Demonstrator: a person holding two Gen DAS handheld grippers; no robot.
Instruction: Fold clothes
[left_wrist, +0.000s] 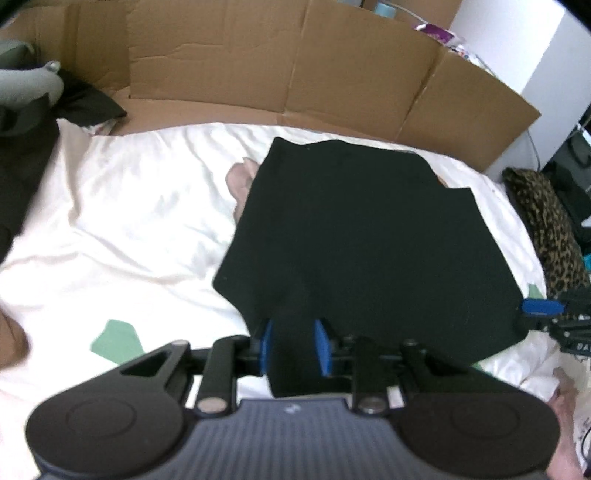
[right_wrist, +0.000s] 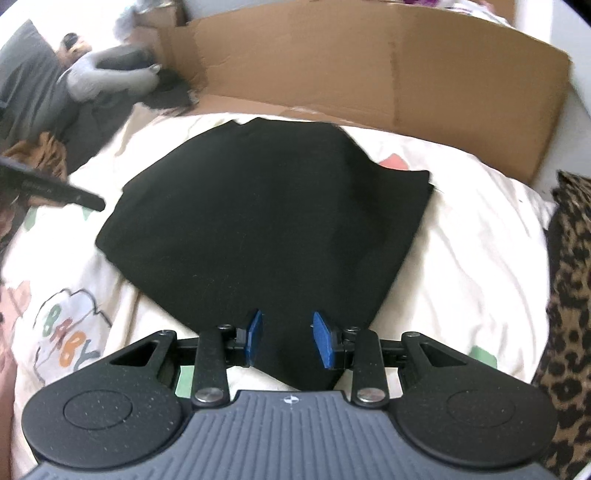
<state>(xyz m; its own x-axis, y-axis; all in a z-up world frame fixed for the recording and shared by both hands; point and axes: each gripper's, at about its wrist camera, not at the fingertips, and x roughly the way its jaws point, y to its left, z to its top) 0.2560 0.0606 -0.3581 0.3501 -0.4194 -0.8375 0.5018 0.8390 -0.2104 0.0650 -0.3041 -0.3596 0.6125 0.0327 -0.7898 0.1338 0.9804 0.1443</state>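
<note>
Gripping a bunched edge of the black garment (left_wrist: 354, 236) between the blue pads (left_wrist: 266, 345) of the left gripper (left_wrist: 293, 347), jaws partly closed with the dark cloth filling the gap and running back under the gripper body

Pinching the same black garment (right_wrist: 258, 214) at another near corner with the right gripper (right_wrist: 290, 341), blue pads (right_wrist: 254, 338) standing somewhat wider apart, fabric drawn up between them in a narrowing tongue

Spreading from both grips forward and away across a white bedcover (left_wrist: 122, 206), folded into a rough many-sided shape, far edge reaching close to a wall of brown cardboard (left_wrist: 332, 70) standing along the back of the bed

Showing at the right edge of the left wrist view: the blue tip of the right gripper (left_wrist: 543, 306), clamped at the garment's corner

Showing at the left edge of the right wrist view: a dark blurred piece of the left gripper (right_wrist: 55, 190), just beside the garment's left side

Lying to the right of the bedcover: a leopard-print cloth (right_wrist: 569, 295); printed on the cover near the right gripper: coloured letters reading BABY (right_wrist: 68, 338)
</note>
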